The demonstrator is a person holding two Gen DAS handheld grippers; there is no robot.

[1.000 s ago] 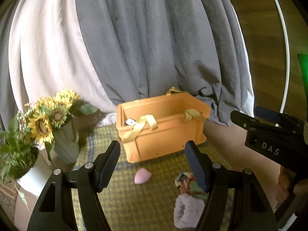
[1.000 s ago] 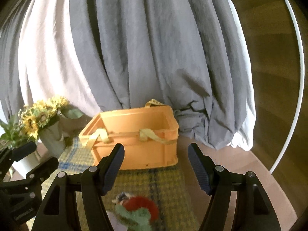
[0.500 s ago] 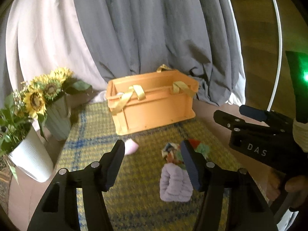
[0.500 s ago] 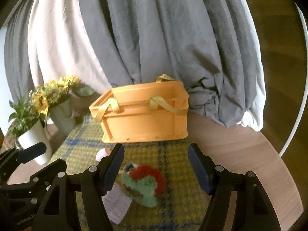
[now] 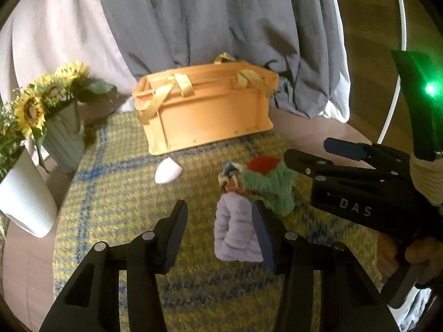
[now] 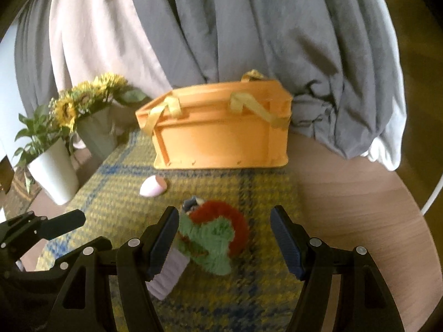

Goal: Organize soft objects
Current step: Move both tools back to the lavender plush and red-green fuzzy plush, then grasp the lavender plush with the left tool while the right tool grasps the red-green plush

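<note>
An orange crate with yellow straps stands at the back of a yellow-and-blue plaid mat; it also shows in the right wrist view. In front of it lie a pink egg-shaped sponge, a green-and-red fuzzy item, a small multicoloured item and a lilac fuzzy band. My left gripper is open and empty, above the mat just left of the lilac band. My right gripper is open and empty, its fingers on either side of the green-and-red item.
Sunflowers in a grey-green vase and a white ribbed pot stand left of the mat. Grey and white curtains hang behind the crate. The round wooden table shows to the right. The right gripper's body sits right of the soft items.
Both grippers have tilted downward and moved closer to the soft items on the mat, which now sit higher and larger in both views. Both stay open and empty.
</note>
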